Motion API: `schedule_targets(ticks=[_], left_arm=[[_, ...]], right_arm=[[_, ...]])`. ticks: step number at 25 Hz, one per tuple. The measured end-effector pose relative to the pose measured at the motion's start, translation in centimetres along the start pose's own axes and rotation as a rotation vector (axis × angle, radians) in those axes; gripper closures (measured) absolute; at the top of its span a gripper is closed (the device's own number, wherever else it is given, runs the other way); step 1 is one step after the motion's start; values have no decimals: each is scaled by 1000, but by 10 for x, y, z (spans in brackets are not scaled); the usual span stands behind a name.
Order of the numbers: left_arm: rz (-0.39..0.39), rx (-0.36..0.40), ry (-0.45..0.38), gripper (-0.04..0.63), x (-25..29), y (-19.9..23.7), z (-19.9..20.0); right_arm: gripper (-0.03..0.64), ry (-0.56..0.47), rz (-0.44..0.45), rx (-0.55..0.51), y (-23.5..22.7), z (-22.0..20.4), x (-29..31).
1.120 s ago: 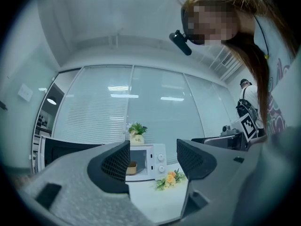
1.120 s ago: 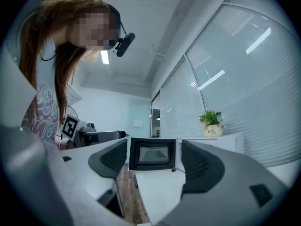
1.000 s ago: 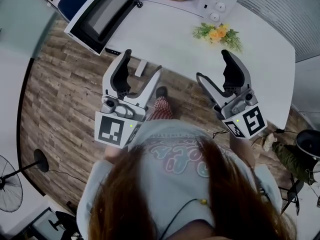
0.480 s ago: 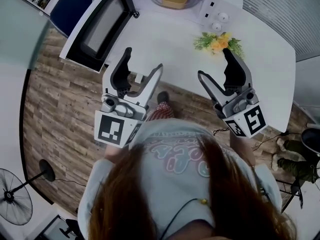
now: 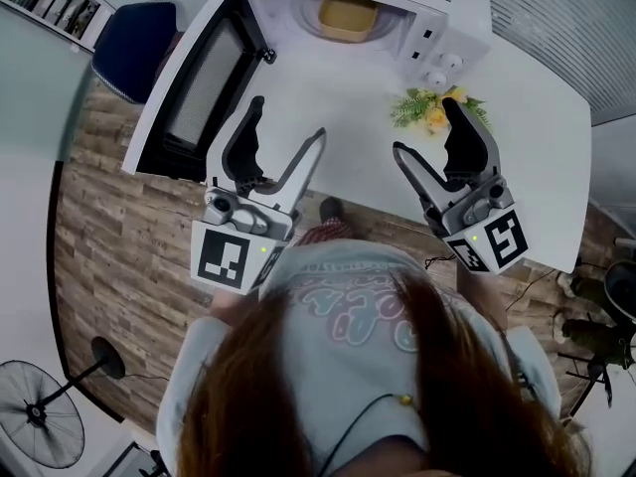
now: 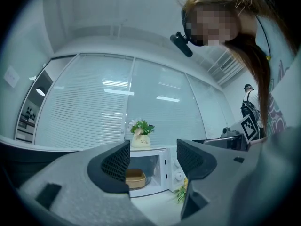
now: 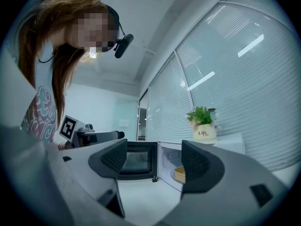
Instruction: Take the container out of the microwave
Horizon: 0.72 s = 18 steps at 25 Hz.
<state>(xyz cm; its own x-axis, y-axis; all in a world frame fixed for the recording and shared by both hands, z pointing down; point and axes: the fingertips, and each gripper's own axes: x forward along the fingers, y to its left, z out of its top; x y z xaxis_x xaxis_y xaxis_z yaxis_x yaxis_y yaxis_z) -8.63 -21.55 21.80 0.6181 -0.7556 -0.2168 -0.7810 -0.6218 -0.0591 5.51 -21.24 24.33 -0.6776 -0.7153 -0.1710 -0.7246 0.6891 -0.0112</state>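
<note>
A white microwave (image 5: 417,8) stands at the back of the white table (image 5: 328,87) with its door (image 5: 199,78) swung open to the left. A tan container (image 5: 348,16) sits inside it, also seen as the container (image 6: 135,178) and the container (image 7: 179,174) in the gripper views. My left gripper (image 5: 288,119) is open and empty over the table's near edge, well short of the microwave. My right gripper (image 5: 423,127) is open and empty beside it, level with the flowers. Both gripper views, left gripper (image 6: 153,157) and right gripper (image 7: 154,157), show wide gaps between the jaws.
A small bunch of yellow flowers (image 5: 435,109) lies on the table just right of the microwave. A potted plant (image 6: 141,134) stands on top of the microwave. A blue chair (image 5: 134,43) is behind the open door. A fan (image 5: 40,420) stands on the wood floor.
The microwave and container have come further into the head view and lie closer to the grippers. Both grippers stay open and hold the same pose.
</note>
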Motion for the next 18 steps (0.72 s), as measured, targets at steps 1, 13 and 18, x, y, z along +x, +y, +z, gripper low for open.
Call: schedule_targets(ticks=[1, 13, 18], left_arm=[[-5, 1, 1, 314, 4, 4, -2], [-72, -13, 9, 314, 44, 41, -21], [-95, -32, 49, 314, 54, 51, -34]], right_arm=[[270, 0, -7, 1, -4, -1, 3], [270, -2, -78, 10, -33, -13, 39], [270, 4, -107, 17, -39, -21, 47]])
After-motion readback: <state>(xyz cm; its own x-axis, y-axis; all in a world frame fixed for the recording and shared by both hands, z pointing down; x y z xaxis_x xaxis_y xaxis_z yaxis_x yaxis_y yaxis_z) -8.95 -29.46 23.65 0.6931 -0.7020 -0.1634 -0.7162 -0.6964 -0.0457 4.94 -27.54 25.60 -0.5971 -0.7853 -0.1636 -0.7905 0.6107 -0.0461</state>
